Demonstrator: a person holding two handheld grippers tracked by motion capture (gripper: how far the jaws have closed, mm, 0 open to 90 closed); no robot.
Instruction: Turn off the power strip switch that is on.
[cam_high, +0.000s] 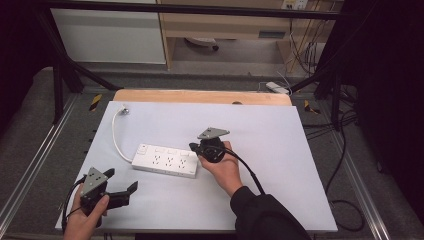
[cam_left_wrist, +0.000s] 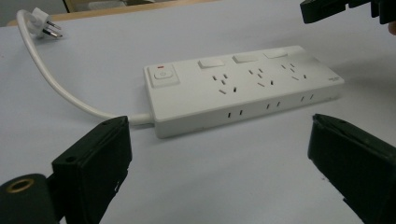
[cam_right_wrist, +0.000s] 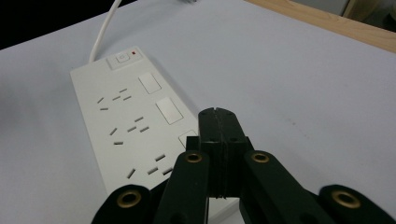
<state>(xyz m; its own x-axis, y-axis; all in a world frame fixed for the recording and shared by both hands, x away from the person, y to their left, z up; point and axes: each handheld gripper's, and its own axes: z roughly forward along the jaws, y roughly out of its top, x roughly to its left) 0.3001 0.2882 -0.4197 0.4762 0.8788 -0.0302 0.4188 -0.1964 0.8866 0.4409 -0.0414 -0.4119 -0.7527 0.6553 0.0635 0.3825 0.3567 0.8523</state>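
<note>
Power strip (cam_high: 165, 161) of smooth white plastic on pale tabletop (cam_high: 280, 150), right gripper (cam_right_wrist: 217, 122) closed empty over its end switch, left gripper (cam_left_wrist: 219, 154) gaping, pronged plug (cam_left_wrist: 41, 23) sharp in left gripper view.

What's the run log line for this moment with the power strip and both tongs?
right tongs: shut, tips over power strip switch end | left tongs: open, empty, apart from strip | plug: loose on table

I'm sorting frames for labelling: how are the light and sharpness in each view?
High view: the white table is evenly lit with soft shadows, the room behind dark, the picture a little soft. Left gripper view: the power strip is fairly sharp, while the open left tool is near and blurred. Right gripper view: the shut right tool is sharp and the far corner dark.
</note>
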